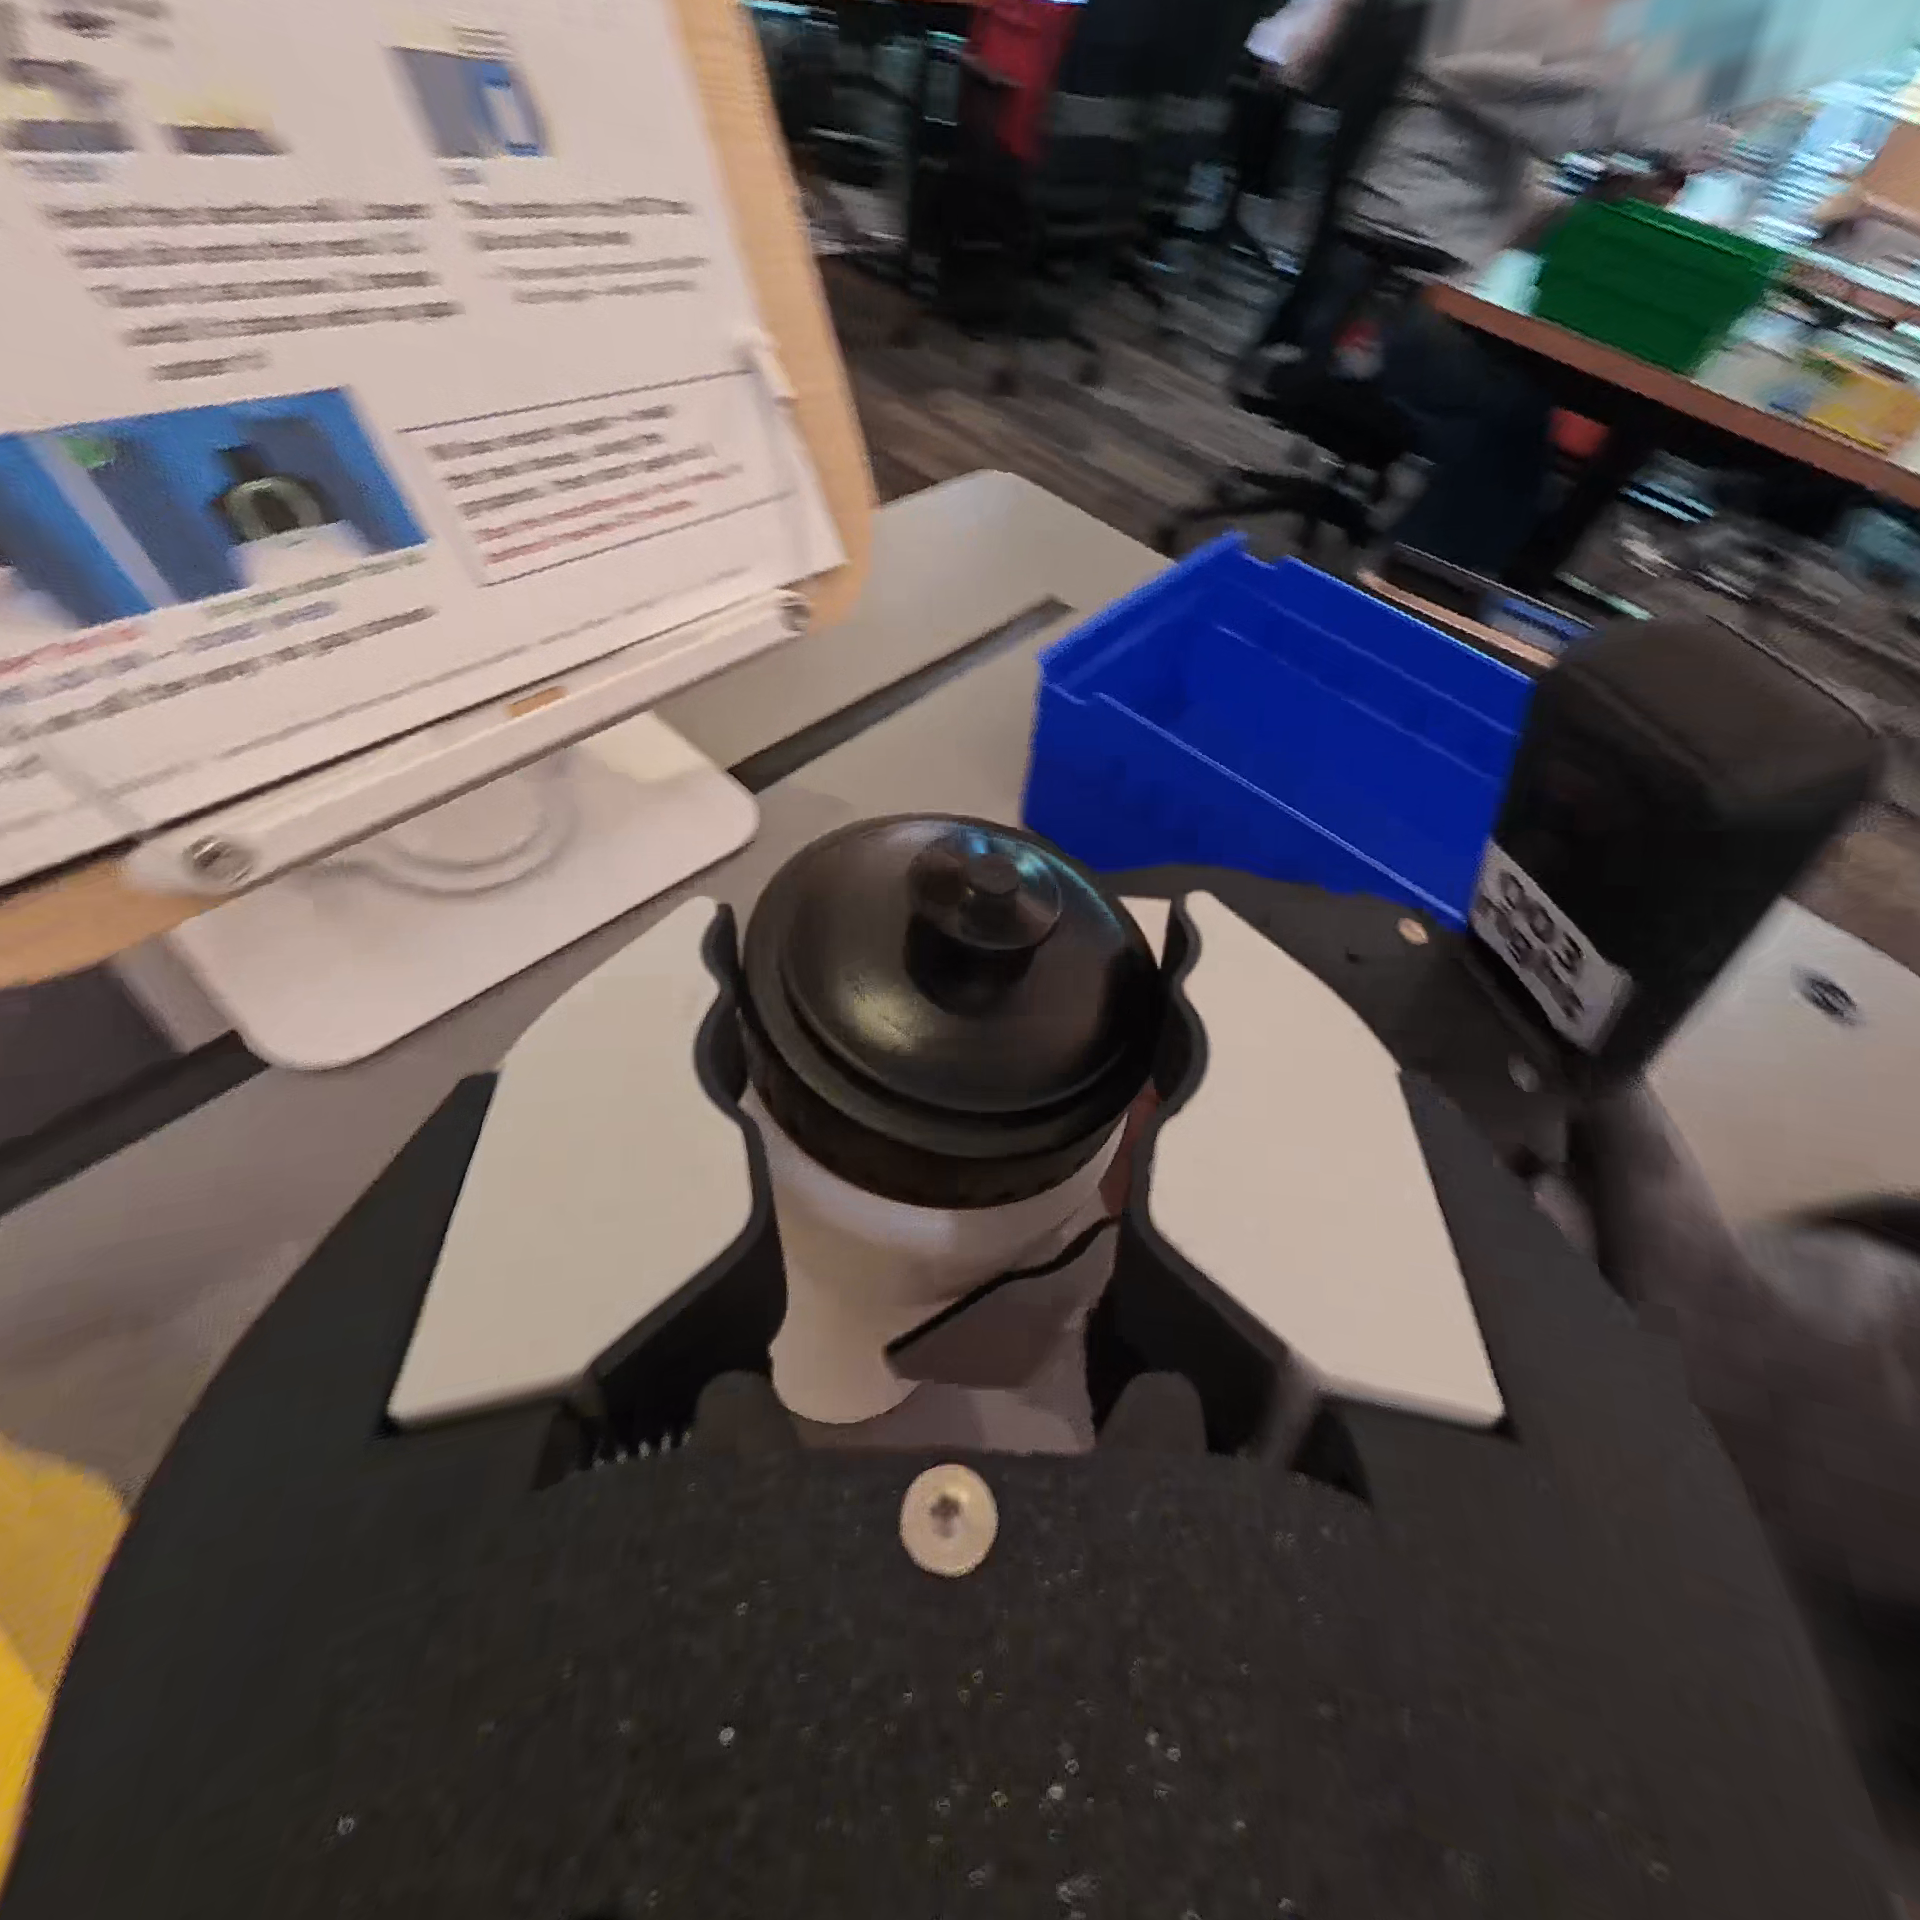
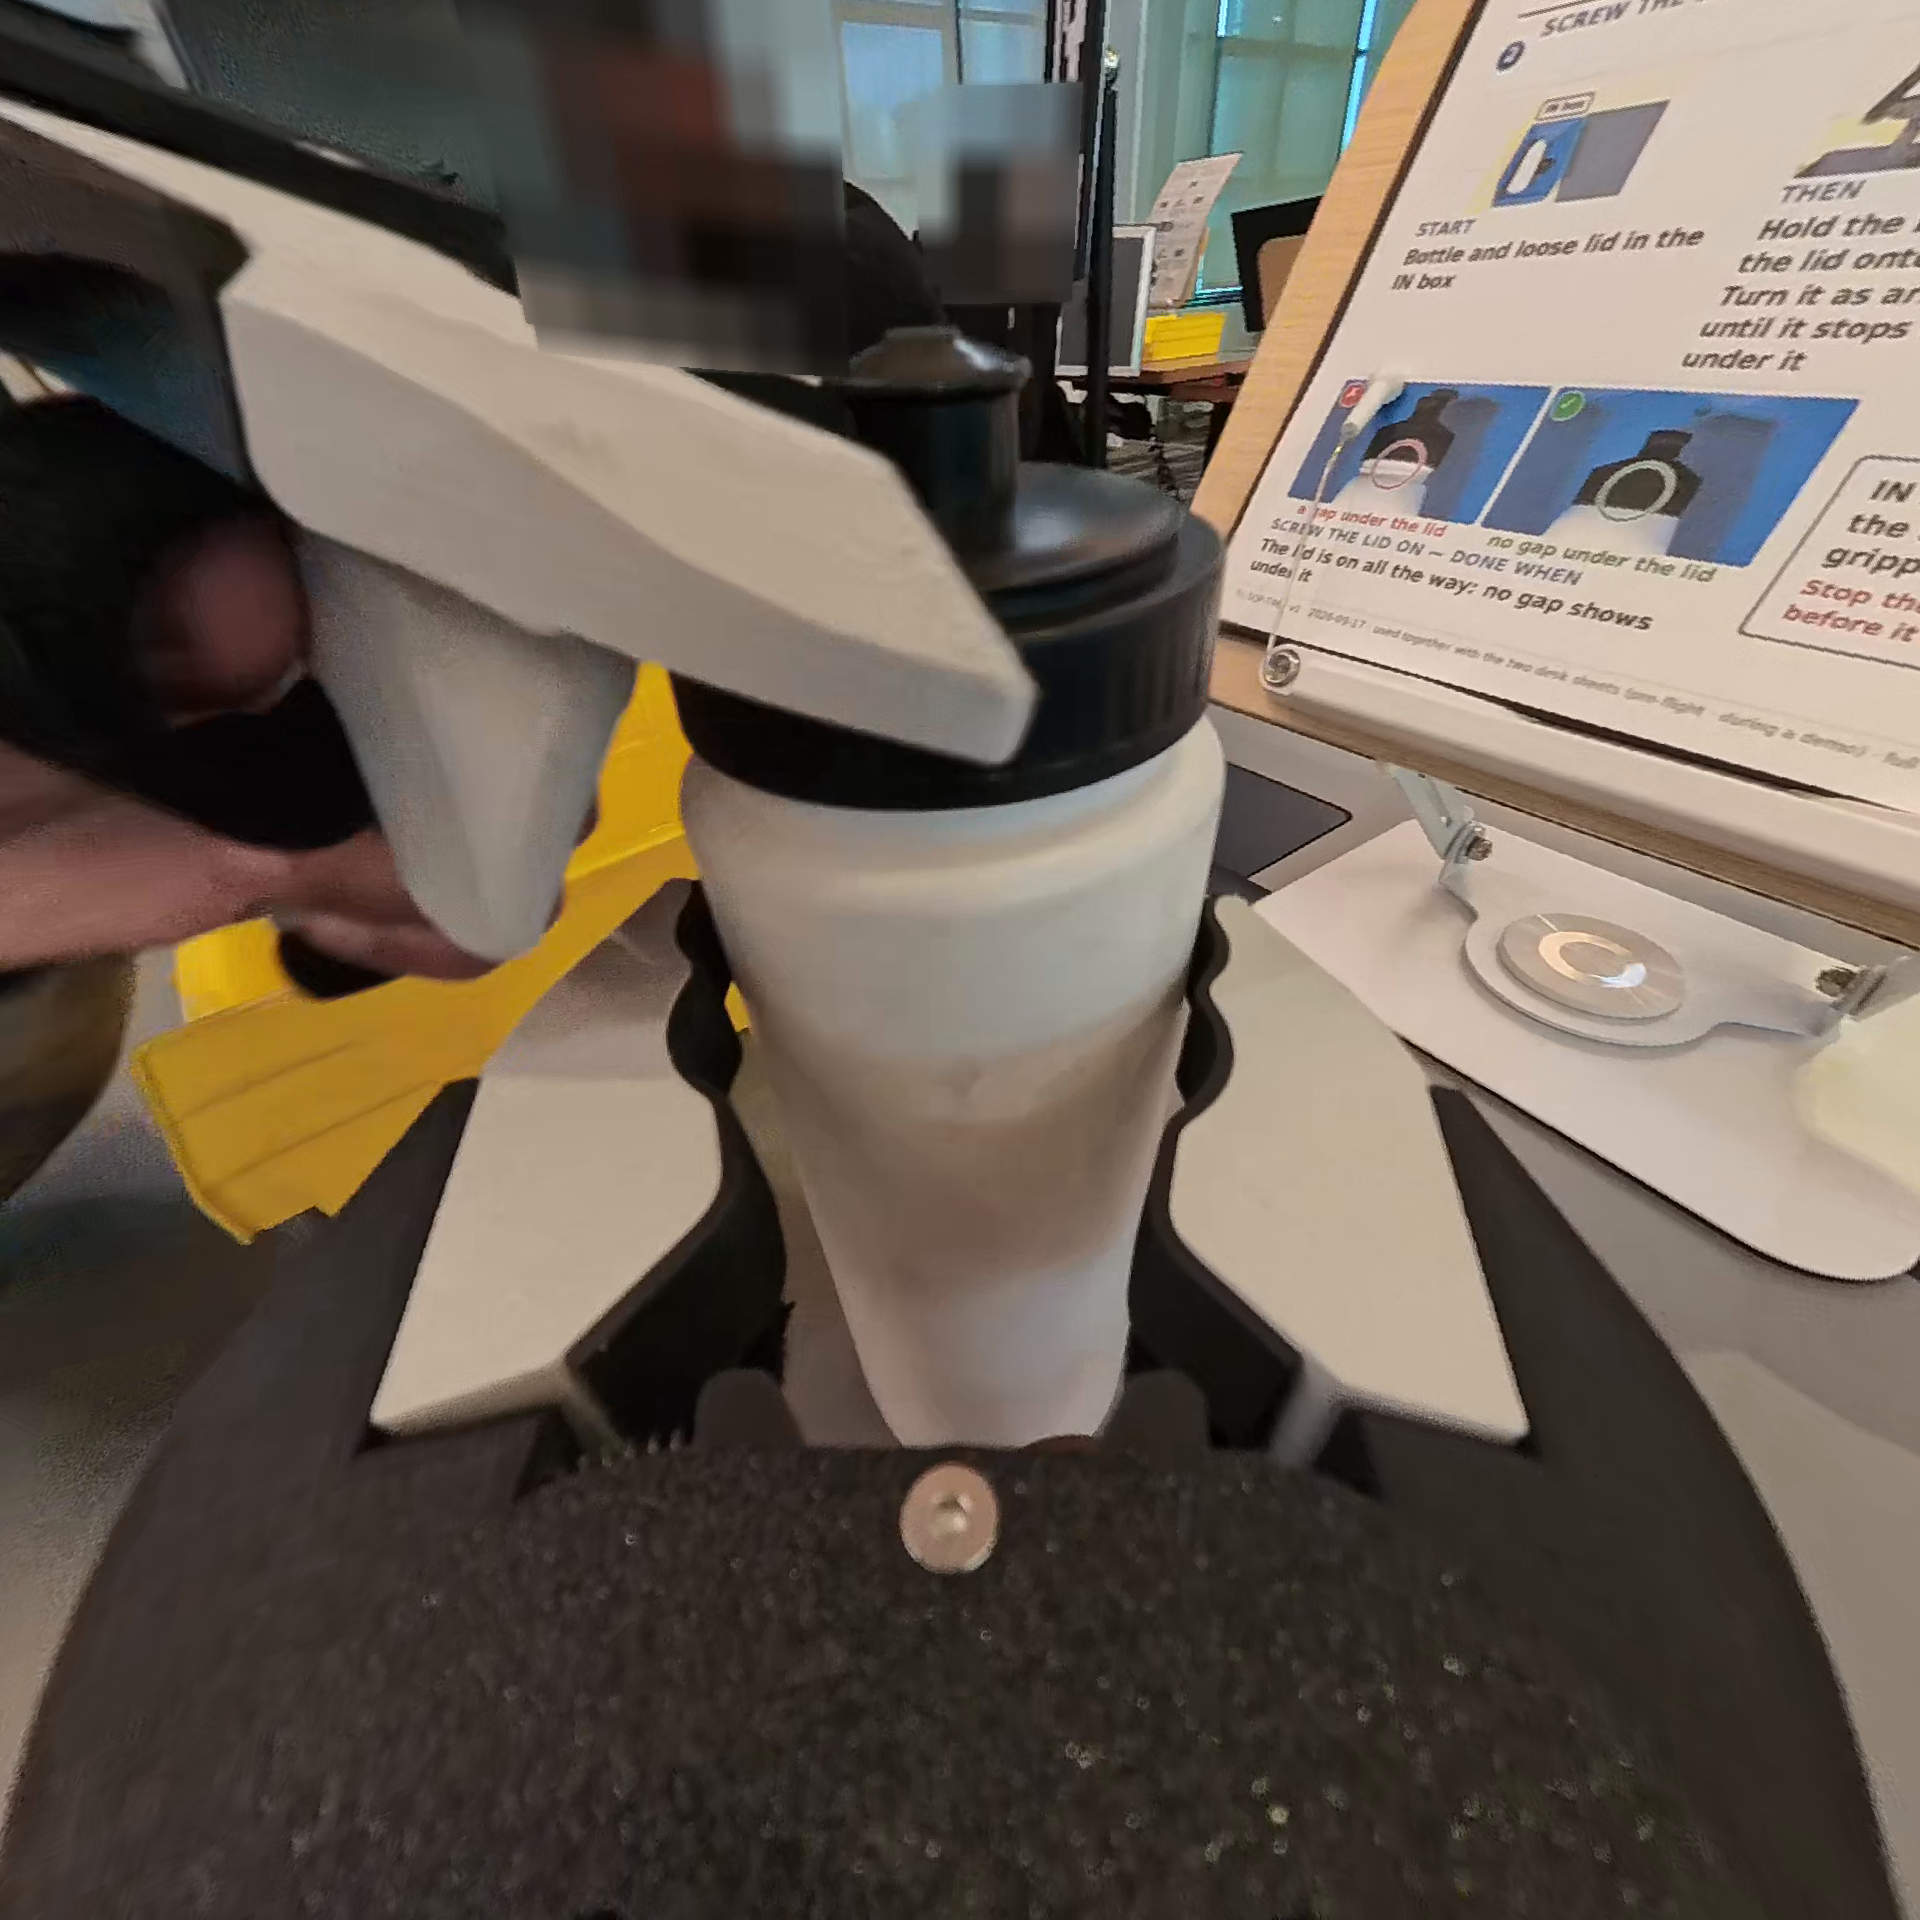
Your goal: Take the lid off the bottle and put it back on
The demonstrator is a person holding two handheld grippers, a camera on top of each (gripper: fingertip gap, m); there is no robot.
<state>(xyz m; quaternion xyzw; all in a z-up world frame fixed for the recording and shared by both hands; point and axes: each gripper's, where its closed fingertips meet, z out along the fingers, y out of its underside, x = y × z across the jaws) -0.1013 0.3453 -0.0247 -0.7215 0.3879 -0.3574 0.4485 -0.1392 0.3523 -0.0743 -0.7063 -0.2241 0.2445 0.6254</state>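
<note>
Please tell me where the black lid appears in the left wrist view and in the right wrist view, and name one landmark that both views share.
Left wrist view: the lid is at the centre, seen from above, between the left gripper's fingers.
Right wrist view: the lid is above centre, seen from the side, on the white bottle; the left gripper partly covers it.
Shared landmark: the instruction sheet on its stand.
</note>
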